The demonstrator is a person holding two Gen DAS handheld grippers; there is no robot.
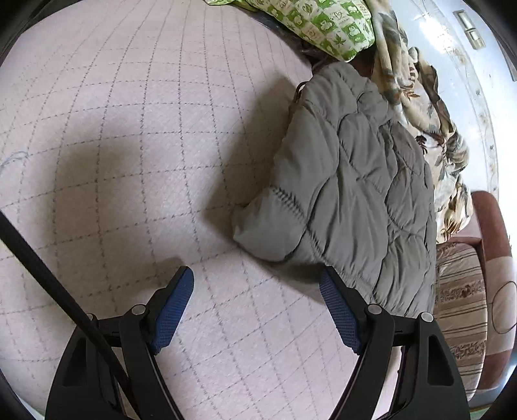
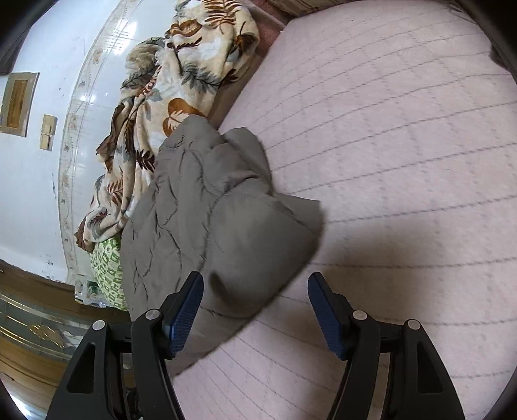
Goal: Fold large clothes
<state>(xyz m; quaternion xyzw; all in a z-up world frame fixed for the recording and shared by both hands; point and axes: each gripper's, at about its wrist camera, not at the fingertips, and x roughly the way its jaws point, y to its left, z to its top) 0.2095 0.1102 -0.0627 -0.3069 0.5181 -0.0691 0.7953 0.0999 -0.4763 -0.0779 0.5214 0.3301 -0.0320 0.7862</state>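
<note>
A grey quilted padded jacket (image 1: 355,200) lies bunched on the pink checked bedsheet (image 1: 129,129), at the right of the left wrist view. My left gripper (image 1: 255,274) is open over bare sheet, with its right finger (image 1: 336,303) just beside the jacket's lower edge. In the right wrist view the same jacket (image 2: 210,219) spreads from the centre to the lower left. My right gripper (image 2: 255,279) is open, and a rounded fold of the jacket lies between its blue pads. The left pad (image 2: 185,310) sits close against the fabric, while the right pad (image 2: 326,313) is over the sheet (image 2: 404,129).
A leaf-patterned blanket (image 2: 181,84) is heaped along the wall behind the jacket, and it shows in the left view too (image 1: 429,129). A green patterned pillow (image 1: 323,22) lies beyond it. A striped cushion (image 1: 458,307) and a brown frame (image 1: 491,226) border the bed. A black strap (image 1: 48,274) crosses the lower left.
</note>
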